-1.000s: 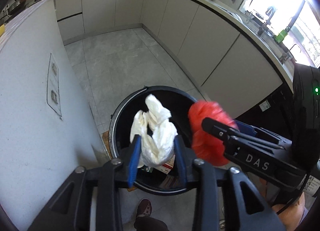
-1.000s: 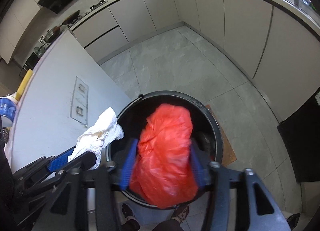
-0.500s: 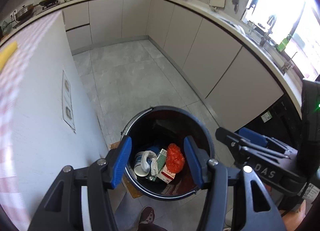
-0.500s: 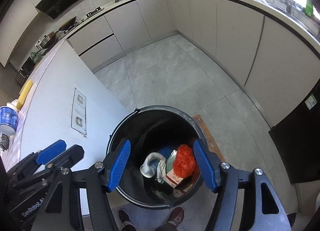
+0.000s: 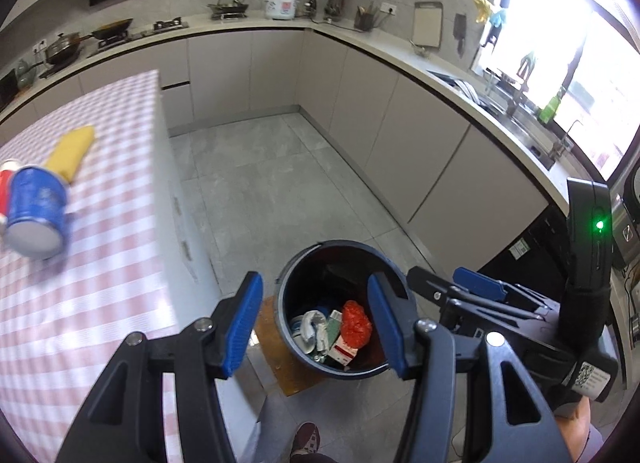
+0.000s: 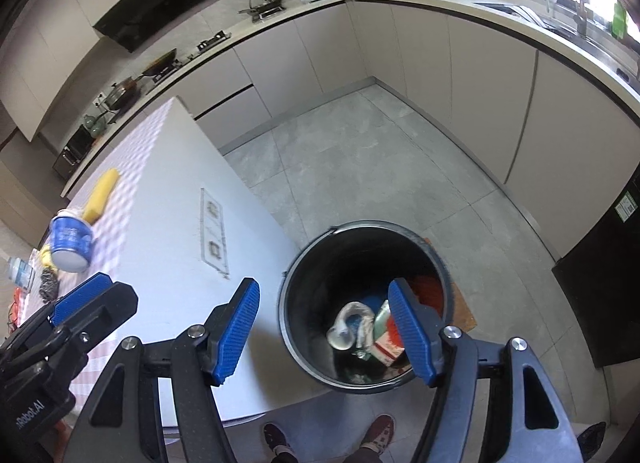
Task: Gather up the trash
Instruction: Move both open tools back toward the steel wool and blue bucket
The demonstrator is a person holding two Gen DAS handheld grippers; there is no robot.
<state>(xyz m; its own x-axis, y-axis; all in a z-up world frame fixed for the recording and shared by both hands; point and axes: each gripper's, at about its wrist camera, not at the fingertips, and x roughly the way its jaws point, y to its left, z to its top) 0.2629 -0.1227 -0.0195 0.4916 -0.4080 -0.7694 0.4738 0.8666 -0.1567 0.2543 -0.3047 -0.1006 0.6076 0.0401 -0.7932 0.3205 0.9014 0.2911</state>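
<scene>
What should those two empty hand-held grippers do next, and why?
Probably swing toward the checked table: both the left hand-held gripper and the right hand-held gripper hold nothing, the red bag and white wad lie in the bin, while a blue cup lies there uncollected.

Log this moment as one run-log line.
left gripper: jaws open, empty | right gripper: jaws open, empty | red bag, white wad: in bin

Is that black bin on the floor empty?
No. The black bin already holds trash: a red bag, a crumpled white wad and a small carton lie at its bottom.
</scene>
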